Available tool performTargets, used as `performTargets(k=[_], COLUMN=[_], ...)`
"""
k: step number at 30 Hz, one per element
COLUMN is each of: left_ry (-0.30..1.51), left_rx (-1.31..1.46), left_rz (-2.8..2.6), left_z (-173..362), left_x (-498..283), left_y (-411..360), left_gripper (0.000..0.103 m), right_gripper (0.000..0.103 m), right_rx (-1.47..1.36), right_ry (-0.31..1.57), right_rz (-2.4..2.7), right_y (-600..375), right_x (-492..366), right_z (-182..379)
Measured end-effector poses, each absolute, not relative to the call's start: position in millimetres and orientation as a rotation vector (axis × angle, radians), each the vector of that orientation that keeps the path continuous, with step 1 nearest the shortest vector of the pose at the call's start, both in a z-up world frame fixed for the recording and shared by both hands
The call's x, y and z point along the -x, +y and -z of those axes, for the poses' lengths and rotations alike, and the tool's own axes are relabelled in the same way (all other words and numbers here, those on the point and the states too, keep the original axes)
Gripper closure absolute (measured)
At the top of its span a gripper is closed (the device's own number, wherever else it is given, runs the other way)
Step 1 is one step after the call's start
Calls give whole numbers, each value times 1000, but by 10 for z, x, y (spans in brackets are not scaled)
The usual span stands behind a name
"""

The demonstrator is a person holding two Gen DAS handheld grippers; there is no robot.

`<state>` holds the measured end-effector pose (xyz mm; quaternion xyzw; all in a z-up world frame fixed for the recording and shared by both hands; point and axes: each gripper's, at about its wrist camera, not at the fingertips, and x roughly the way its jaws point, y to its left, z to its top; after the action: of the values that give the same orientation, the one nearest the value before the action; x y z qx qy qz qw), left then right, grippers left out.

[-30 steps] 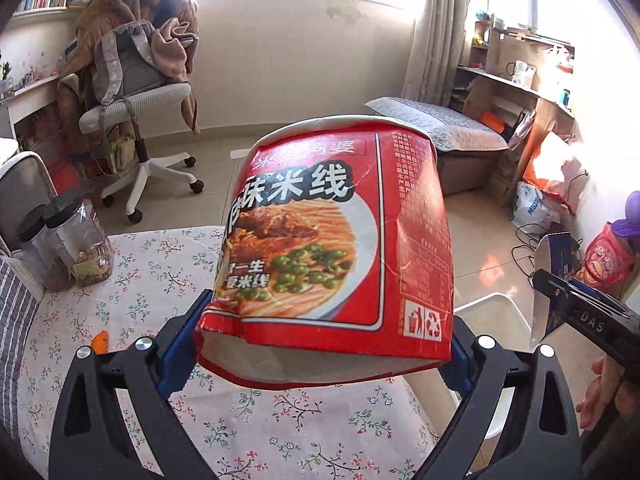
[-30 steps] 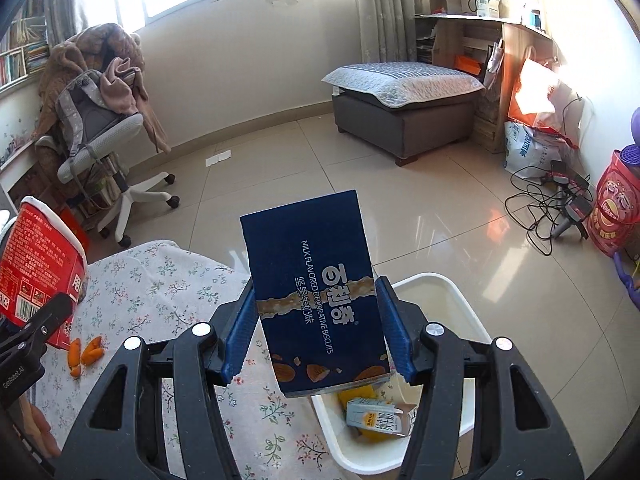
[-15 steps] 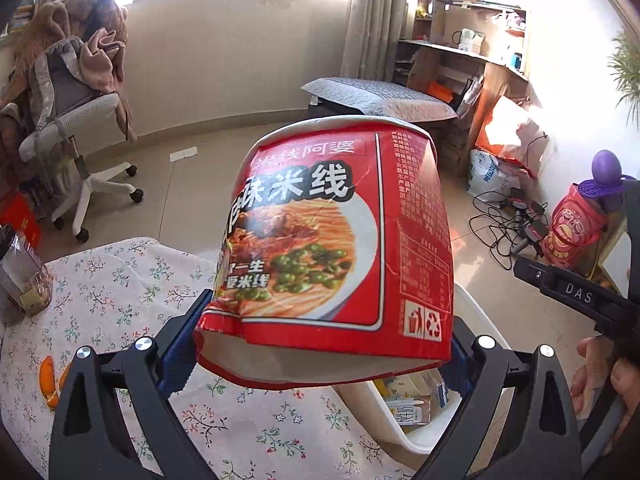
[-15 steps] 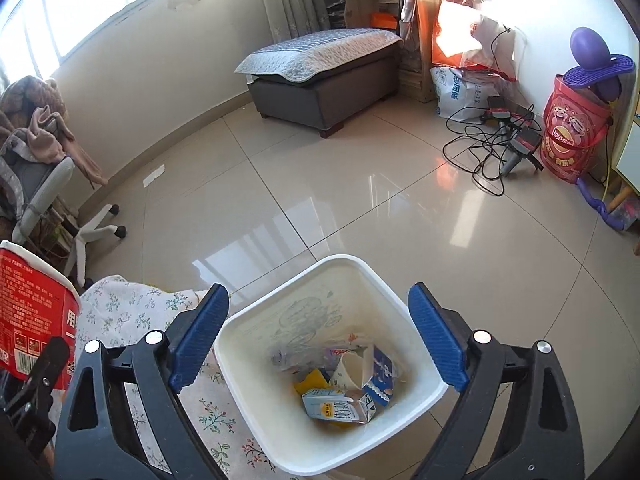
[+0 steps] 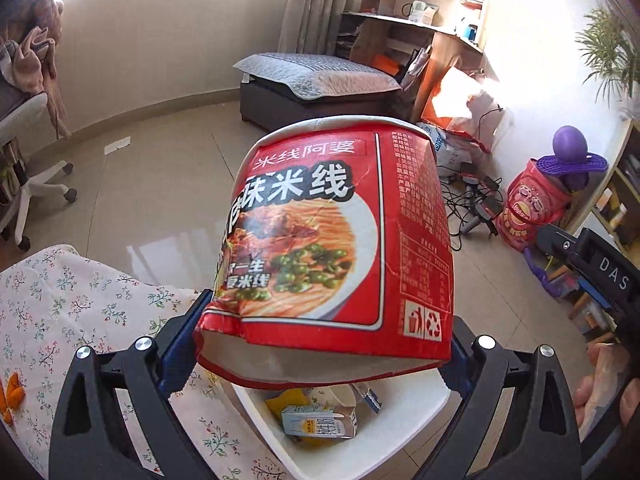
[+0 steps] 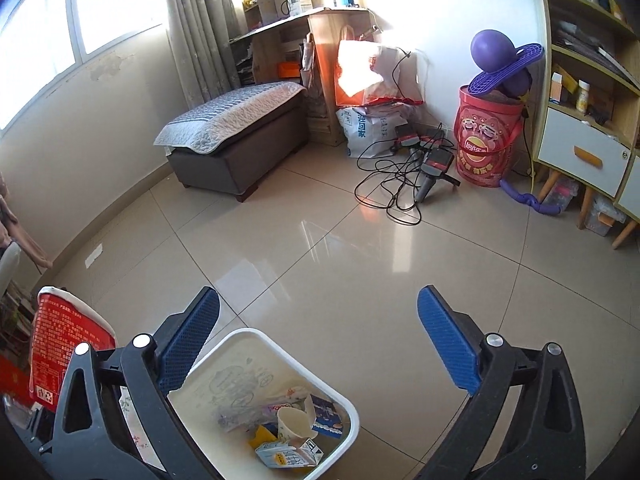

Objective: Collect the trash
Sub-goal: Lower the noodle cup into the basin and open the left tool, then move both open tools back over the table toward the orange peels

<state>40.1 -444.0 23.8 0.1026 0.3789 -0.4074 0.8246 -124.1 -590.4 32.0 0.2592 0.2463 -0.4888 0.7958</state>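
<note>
My left gripper point(image 5: 320, 344) is shut on a crumpled red instant-noodle cup point(image 5: 336, 248) and holds it above the white trash bin point(image 5: 404, 412). The cup also shows at the left edge of the right wrist view point(image 6: 64, 348). My right gripper point(image 6: 318, 340) is open and empty, above the far right side of the bin point(image 6: 340, 396). The bin holds a milk carton point(image 6: 288, 456), a paper cup point(image 6: 294, 424), a blue biscuit box point(image 6: 326, 418) and other scraps.
The floral-cloth table point(image 5: 52, 312) lies left of the bin, with orange peel point(image 5: 10, 396) on it. Tiled floor point(image 6: 360, 260) stretches ahead. A grey ottoman point(image 6: 240, 136), cables point(image 6: 400, 184), a red bucket point(image 6: 486, 140) and a shelf unit point(image 6: 588, 92) stand further off.
My right gripper opened and dropped the blue biscuit box into the bin, then swung right. My left gripper carried the noodle cup rightwards from over the table to above the bin.
</note>
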Motion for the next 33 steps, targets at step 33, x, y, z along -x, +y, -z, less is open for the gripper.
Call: performTargets(k=[33], left_ry=[793], left_rx=[-134], left_rz=[487], left_z=[-367], left_x=[-1029], left_y=[-3021], left_gripper=[7], right_gripper=[7], right_rx=[-222], right_ry=[588], right_rz=[848], right_y=[-4639], right_x=[83], right_z=[-427])
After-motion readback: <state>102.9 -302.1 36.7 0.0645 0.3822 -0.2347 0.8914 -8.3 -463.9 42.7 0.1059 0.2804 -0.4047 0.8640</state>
